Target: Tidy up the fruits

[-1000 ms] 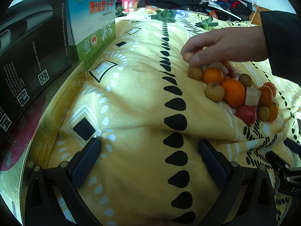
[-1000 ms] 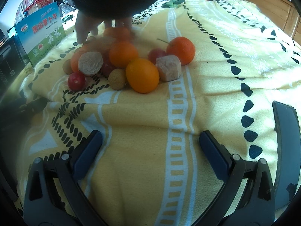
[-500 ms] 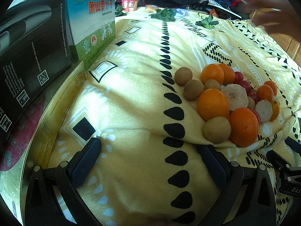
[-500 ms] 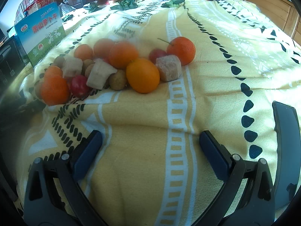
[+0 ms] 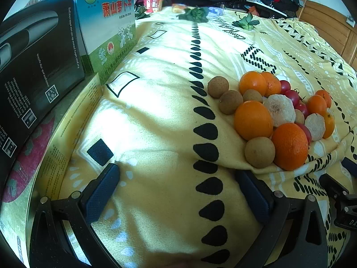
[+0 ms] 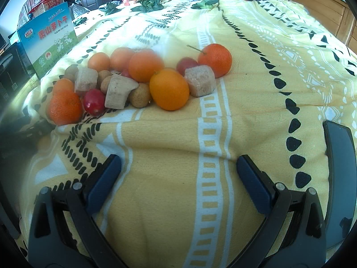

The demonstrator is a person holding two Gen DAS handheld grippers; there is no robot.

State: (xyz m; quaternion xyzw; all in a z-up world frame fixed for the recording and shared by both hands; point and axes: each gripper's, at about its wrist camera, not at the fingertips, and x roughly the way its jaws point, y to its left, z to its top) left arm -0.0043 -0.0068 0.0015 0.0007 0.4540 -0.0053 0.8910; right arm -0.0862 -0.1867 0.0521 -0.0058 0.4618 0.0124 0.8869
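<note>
Found fruits (image 6: 142, 78) heaped on yellow blanket (image 6: 223, 134) over bed, toward its left edge, near blue box (image 5: 107, 26). Left gripper (image 5: 176, 192) and right gripper (image 6: 178, 176) both low over blanket, jaws apart, empty, short of the heap.

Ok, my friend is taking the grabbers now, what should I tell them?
Left gripper: open, empty, resting low over the yellow blanket.
Right gripper: open, empty too.
Fruit pile: oranges, small brown fruits, red ones and pale chunks, all heaped together on the blanket ahead of both grippers.
Done: nothing sorted yet.
Left: pick the fruits apart and group them by kind.
</note>
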